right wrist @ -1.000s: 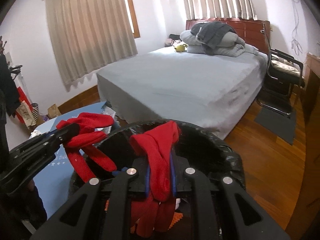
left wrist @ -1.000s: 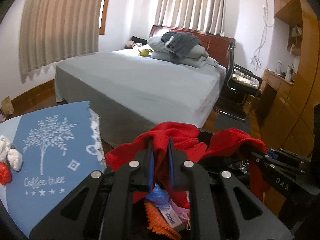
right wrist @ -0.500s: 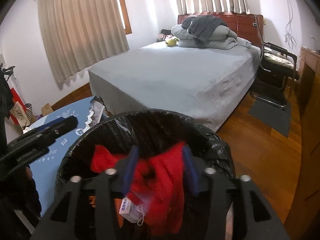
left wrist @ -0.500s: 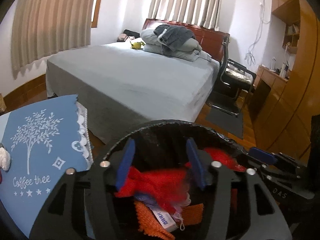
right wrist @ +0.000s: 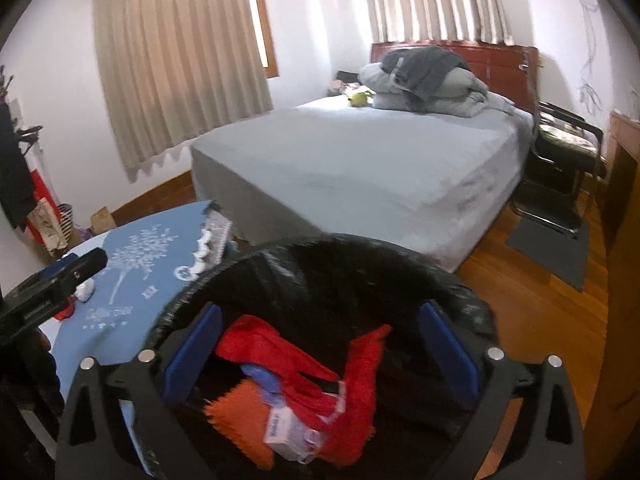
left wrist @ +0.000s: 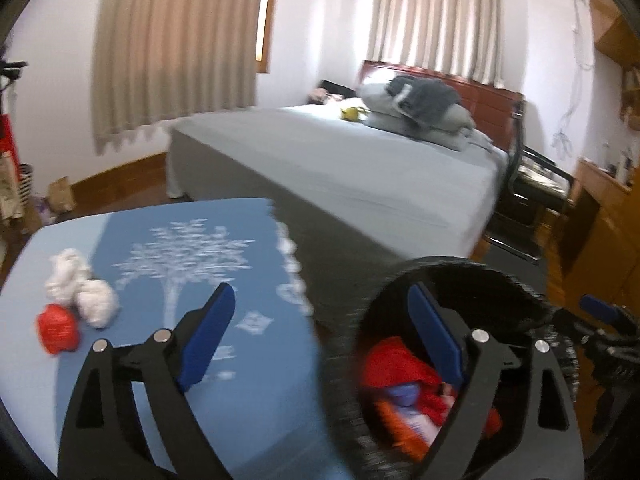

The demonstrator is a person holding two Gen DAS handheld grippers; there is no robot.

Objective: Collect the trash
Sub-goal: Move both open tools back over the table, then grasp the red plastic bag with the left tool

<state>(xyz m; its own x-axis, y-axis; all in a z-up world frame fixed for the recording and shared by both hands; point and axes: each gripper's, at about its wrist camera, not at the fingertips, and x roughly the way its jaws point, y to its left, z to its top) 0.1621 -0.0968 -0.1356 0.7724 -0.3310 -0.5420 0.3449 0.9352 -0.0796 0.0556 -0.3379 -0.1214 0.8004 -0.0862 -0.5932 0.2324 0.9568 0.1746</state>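
A black-lined trash bin (right wrist: 400,256) holds red cloth (right wrist: 360,376), an orange piece (right wrist: 236,412) and a small white packet (right wrist: 288,432). My right gripper (right wrist: 320,356) is open and empty above the bin. My left gripper (left wrist: 320,328) is open and empty, straddling the bin's rim (left wrist: 460,264) and the blue table (left wrist: 248,360). The red cloth also shows in the left wrist view (left wrist: 396,368). On the table lie white crumpled wads (left wrist: 80,288) and a red wad (left wrist: 58,328), left of my left gripper.
A grey bed (left wrist: 360,168) stands behind the table and bin, with folded bedding (left wrist: 420,108) at its head. A black chair (right wrist: 564,160) and wooden cabinets (left wrist: 600,220) are at the right. Bags (right wrist: 52,224) sit on the floor at the far left.
Both grippers opened and let the red cloth fall into the bin. My left gripper then swung left toward the table.
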